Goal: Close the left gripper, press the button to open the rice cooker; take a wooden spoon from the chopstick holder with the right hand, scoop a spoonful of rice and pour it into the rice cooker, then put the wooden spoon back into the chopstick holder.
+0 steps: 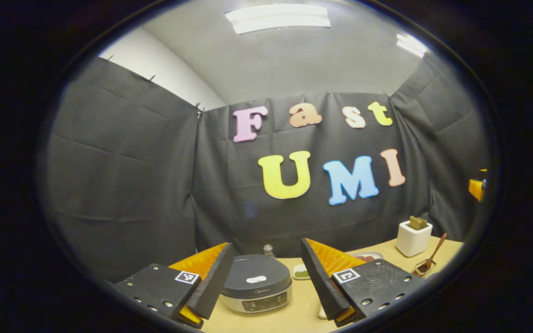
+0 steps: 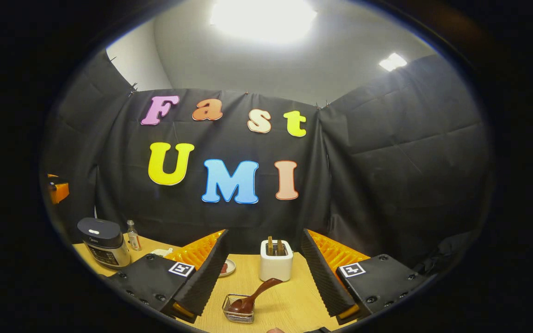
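While both grippers hover open, the cooker stays shut

Ahead between the wide-spread fingers of the left gripper (image 1: 266, 286), the rice cooker (image 1: 257, 289) sits lid-down on the counter (image 1: 303, 310). Beyond the wide-open right gripper (image 2: 264, 277) stand the chopstick holder (image 2: 276, 266) and a wooden spoon (image 2: 252, 298) resting in a small wire basket (image 2: 238, 314).

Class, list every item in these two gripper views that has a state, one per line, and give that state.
rice cooker: lid shut, standing on the table.
left gripper: jaws open, holding nothing.
right gripper: jaws open, holding nothing.
wooden spoon: bowl resting in the wire basket, handle leaning out.
chopstick holder: upright, wooden pieces standing in it.
bottle: upright, beside the rice cooker.
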Action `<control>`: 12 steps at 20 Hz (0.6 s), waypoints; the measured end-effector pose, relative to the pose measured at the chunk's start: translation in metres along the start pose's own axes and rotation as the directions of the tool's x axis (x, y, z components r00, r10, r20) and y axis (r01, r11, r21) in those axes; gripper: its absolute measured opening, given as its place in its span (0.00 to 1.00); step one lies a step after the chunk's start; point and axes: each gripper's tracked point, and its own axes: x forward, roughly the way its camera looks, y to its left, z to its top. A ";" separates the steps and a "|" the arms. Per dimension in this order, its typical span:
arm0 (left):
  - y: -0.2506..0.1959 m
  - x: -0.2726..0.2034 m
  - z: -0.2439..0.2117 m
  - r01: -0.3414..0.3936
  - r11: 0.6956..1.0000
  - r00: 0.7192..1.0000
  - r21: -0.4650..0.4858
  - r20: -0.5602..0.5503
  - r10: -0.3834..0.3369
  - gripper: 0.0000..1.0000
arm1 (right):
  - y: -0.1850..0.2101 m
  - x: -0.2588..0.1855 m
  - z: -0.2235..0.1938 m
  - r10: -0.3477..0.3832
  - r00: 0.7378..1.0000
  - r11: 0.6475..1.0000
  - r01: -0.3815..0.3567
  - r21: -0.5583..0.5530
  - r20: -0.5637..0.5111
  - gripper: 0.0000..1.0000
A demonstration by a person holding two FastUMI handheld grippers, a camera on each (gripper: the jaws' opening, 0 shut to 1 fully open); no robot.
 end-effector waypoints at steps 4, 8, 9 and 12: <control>-0.004 0.002 0.001 -0.003 1.000 1.000 0.000 0.001 0.003 0.89 | -0.004 0.002 -0.002 0.003 1.000 1.000 -0.003 0.003 -0.001 0.98; -0.009 0.004 0.000 -0.004 1.000 1.000 -0.010 -0.006 0.004 0.89 | -0.008 0.005 -0.008 0.011 1.000 1.000 -0.011 0.006 -0.010 0.98; -0.011 0.003 0.002 -0.003 1.000 1.000 -0.016 -0.003 0.003 0.89 | -0.011 0.006 -0.009 0.009 1.000 1.000 -0.009 0.008 -0.011 0.98; -0.013 0.006 0.005 -0.013 1.000 1.000 -0.020 -0.004 0.013 0.88 | -0.017 0.008 -0.011 0.013 1.000 1.000 -0.013 0.022 -0.009 0.98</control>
